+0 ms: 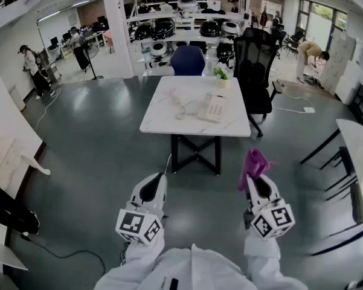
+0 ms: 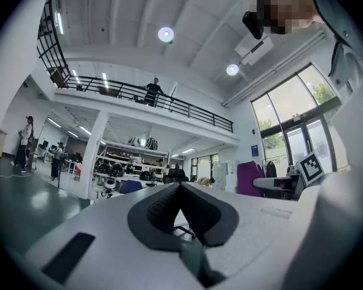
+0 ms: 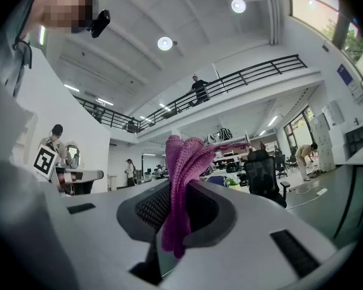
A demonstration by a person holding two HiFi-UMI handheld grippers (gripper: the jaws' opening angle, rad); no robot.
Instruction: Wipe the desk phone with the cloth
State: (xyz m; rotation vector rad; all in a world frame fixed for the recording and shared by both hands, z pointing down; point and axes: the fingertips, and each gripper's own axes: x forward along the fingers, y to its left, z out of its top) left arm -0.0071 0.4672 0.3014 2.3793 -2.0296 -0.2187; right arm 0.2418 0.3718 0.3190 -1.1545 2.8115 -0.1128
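Foreground: the left gripper, jaws closed together with nothing between them, and the right gripper, jaws clamped on a purple cloth that stands up above the tips. Both are well apart from the white table. Beyond: the desk phone lies on the table's right half, with a small potted plant behind it and a black office chair just beside the table's far right corner.

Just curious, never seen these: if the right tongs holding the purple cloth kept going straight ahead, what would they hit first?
Open floor comes first. Beyond it, the right tongs, shut on the cloth, seem aimed at the right end of the white table, beside the black chair; depth is unclear.
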